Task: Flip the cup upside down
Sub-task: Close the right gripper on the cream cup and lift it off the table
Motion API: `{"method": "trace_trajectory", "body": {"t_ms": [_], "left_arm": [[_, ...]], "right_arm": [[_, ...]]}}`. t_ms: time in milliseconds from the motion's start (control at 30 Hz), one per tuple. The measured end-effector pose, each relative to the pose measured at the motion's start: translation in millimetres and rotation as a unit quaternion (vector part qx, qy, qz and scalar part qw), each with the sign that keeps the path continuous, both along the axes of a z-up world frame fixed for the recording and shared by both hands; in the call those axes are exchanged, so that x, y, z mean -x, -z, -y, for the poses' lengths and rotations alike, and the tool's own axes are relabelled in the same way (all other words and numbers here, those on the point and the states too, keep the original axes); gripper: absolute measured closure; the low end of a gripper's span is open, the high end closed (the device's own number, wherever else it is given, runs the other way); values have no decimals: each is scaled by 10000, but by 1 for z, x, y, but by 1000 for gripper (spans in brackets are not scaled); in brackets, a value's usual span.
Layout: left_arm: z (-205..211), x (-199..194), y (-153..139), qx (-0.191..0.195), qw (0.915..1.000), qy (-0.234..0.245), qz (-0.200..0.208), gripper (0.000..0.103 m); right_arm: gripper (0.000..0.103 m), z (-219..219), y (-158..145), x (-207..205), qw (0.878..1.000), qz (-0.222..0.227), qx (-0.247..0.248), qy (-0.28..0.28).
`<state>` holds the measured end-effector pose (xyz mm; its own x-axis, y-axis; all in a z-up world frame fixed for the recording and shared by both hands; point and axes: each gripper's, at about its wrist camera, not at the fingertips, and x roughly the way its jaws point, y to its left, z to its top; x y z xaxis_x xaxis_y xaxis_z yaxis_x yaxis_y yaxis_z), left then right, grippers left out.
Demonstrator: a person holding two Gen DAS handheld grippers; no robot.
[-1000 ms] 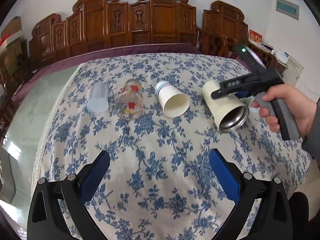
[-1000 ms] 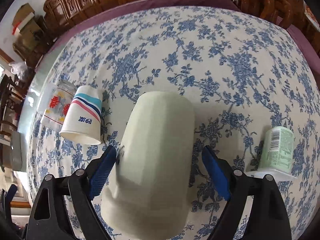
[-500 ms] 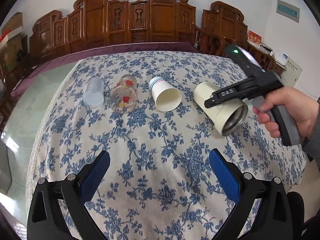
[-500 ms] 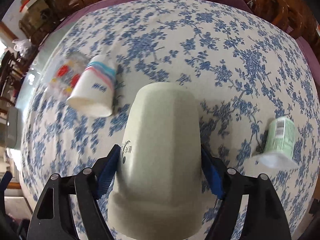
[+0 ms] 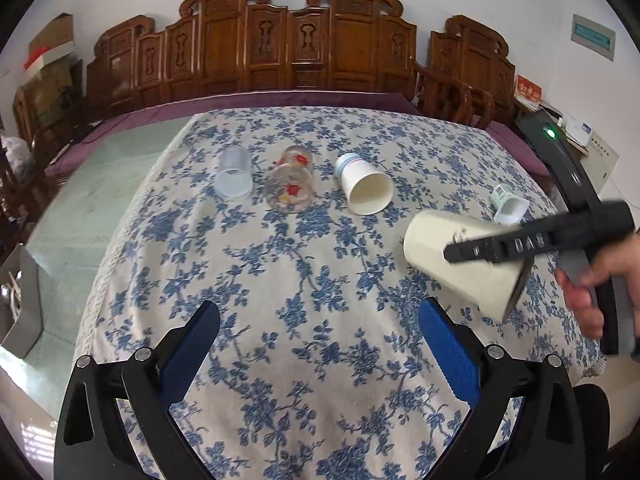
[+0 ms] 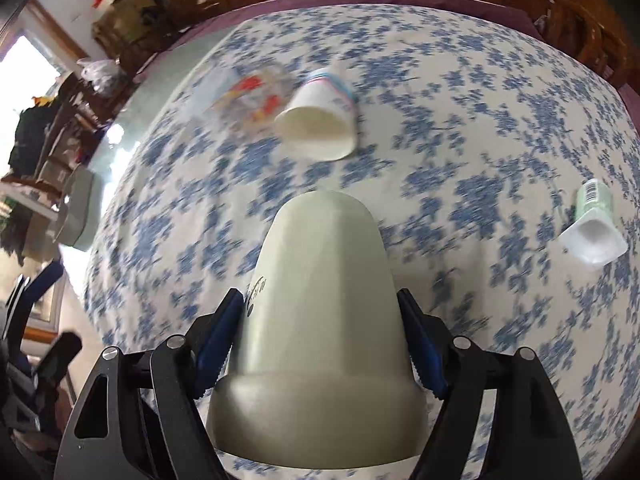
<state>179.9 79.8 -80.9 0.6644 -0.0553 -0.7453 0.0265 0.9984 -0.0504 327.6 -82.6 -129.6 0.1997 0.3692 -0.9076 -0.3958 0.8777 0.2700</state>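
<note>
My right gripper is shut on a cream metal-lined cup, blue pads against its two sides. In the left wrist view the cream cup hangs above the tablecloth at the right, tilted, base pointing left and up, mouth down to the right, with the right gripper across it. My left gripper is open and empty, low over the near part of the table.
On the floral tablecloth several cups lie on their sides: a frosted plastic cup, a printed glass, a striped paper cup and a small green yogurt cup. Carved wooden chairs stand behind the table.
My right gripper closed on the cream cup, lifted it off the cloth and is turning it, mouth swinging downward. The left gripper stayed open and drew back a little.
</note>
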Motion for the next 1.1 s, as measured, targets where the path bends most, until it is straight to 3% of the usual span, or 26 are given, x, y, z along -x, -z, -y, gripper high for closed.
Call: {"method": "trace_trajectory", "body": {"t_ms": [200,433,600,800,1033,1100], "left_arm": [[-14,9,-5,-23,9999,-130,45,8],[-23,12,-8,-63,9997,-234,48,8],[-23,10,-6,-86,9997,-246,-1,8],[-3,3,-4,-132,9998,-116,-55,8],[37,-19,8,-56,9995,123,-278,8],[46,-27,13,44,9991,138,-387,8]], "right_arm": [[24,-21,2,34,9991,361,148,-184],[24,-25,23,53,9992,383,86,-26],[25,-13,12,64,9978,617,-245,86],[25,25,-12,92,9902,1244,-573,276],[25,71,-17,130,9756,2069,-465,568],[20,82,-17,140,9697,2311,-421,668]]}}
